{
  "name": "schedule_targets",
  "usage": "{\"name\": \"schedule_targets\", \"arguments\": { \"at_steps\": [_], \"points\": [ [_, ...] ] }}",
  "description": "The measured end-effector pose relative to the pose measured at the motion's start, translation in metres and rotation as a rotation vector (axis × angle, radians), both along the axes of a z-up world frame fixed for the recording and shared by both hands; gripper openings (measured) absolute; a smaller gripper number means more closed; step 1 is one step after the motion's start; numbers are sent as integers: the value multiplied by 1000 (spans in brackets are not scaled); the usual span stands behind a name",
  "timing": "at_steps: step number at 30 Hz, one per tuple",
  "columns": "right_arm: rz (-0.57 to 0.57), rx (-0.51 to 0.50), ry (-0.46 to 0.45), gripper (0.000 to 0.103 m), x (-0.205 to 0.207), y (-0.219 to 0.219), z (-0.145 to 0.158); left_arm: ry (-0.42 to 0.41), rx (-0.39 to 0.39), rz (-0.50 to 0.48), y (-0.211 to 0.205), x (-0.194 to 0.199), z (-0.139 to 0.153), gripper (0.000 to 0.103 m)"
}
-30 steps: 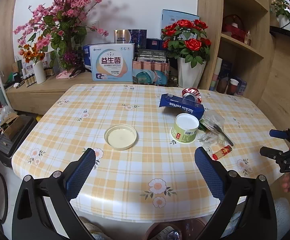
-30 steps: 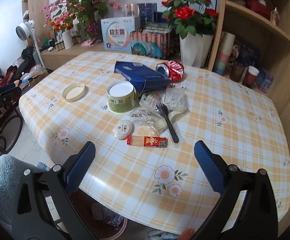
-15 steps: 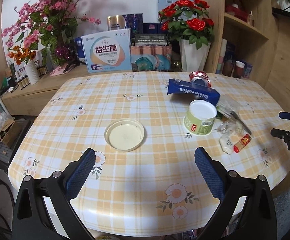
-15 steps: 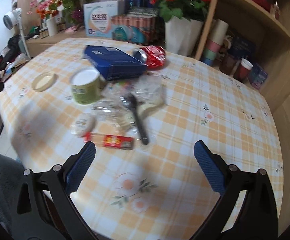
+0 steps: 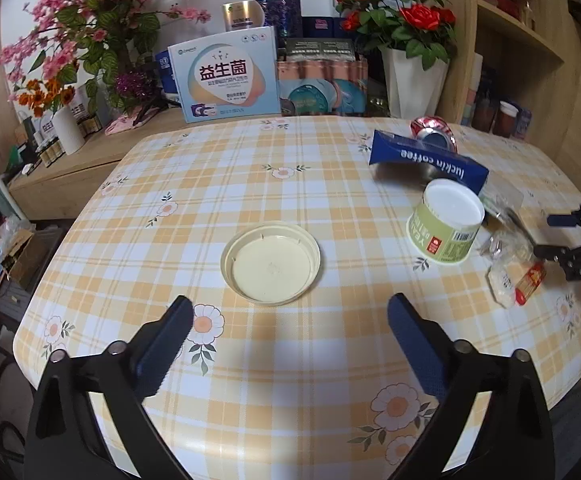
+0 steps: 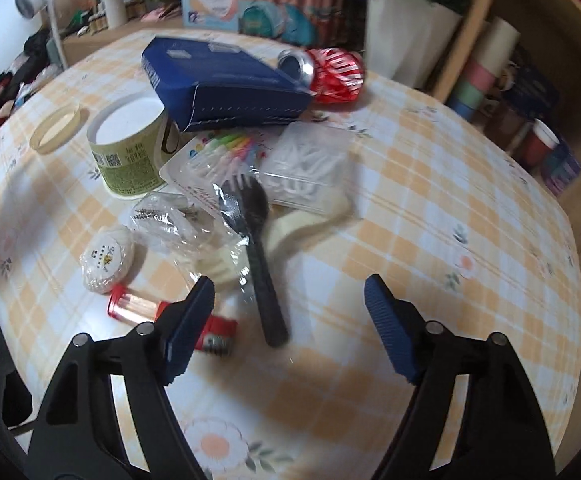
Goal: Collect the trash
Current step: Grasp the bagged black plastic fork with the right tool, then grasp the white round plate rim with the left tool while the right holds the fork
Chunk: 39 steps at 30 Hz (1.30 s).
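Note:
Trash lies on the checked tablecloth. A cream plastic lid (image 5: pixel 271 267) sits just ahead of my open, empty left gripper (image 5: pixel 288 330). A green paper cup (image 5: pixel 447 226), a blue coffee box (image 5: pixel 426 162) and a crushed red can (image 5: pixel 432 130) lie to its right. My right gripper (image 6: pixel 288 306) is open and empty, low over a black plastic fork (image 6: pixel 256 248) in clear wrap. A red lighter (image 6: pixel 170 318) lies under its left finger. A round white packet (image 6: pixel 106 259), the cup (image 6: pixel 130 152), the box (image 6: pixel 222 84) and the can (image 6: pixel 330 72) lie beyond.
A clear toothpick box (image 6: pixel 306 168) and a candle packet (image 6: pixel 218 152) lie behind the fork. A white vase of red roses (image 5: pixel 410 68), product boxes (image 5: pixel 226 76) and pink flowers (image 5: pixel 90 40) stand behind the table. Wooden shelves (image 6: pixel 522 80) are at right.
Both grippers have moved forward and lower over the table. The right one has closed in on the fork and lighter; the left one has neared the cream lid. Both stay open.

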State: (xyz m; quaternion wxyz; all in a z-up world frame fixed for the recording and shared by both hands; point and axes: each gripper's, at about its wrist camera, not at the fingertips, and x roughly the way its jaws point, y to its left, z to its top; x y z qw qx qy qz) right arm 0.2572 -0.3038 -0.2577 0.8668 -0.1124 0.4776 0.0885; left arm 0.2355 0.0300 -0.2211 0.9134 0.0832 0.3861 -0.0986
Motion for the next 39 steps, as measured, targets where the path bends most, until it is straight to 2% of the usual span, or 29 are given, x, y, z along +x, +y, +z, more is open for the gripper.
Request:
{"name": "schedule_targets", "arguments": {
  "at_steps": [2,4,7,9,11,14,20,26,28,29,32,33,35,39],
  "points": [
    [-8,17,7,65,7,0,-3,7,25,-11,-1,1,-4,85],
    [-30,77,28,60,13,-6,-5,17,20,-11,0,3,-7,82],
    [-34,175,69,43,18,-11,-7,32,3,4,3,6,-9,78],
    [-11,215,89,21,17,-11,-7,32,2,4,3,7,-9,75],
    [-4,229,93,14,14,-9,-5,30,4,0,3,7,-9,73],
    [-9,247,61,14,4,-10,3,36,14,-7,1,7,-11,64],
    [-48,303,-18,14,-12,-14,29,53,3,-12,1,7,-14,62],
    [-72,324,-45,14,-19,-10,36,69,-29,17,8,16,-15,62],
    [-69,328,-49,14,-20,-7,35,83,-50,55,14,22,-17,71],
    [-65,328,-50,14,-21,-5,34,91,-48,80,15,25,-19,87],
    [-63,333,-41,14,-21,0,30,75,-66,60,14,29,-19,86],
    [-63,338,-37,14,-22,2,28,71,-57,41,10,29,-19,78],
    [-62,341,-34,14,-22,4,27,70,-3,-8,-3,32,-21,70],
    [-63,345,-33,14,-24,7,28,71,122,-88,-29,42,-33,68]
  ]
}}
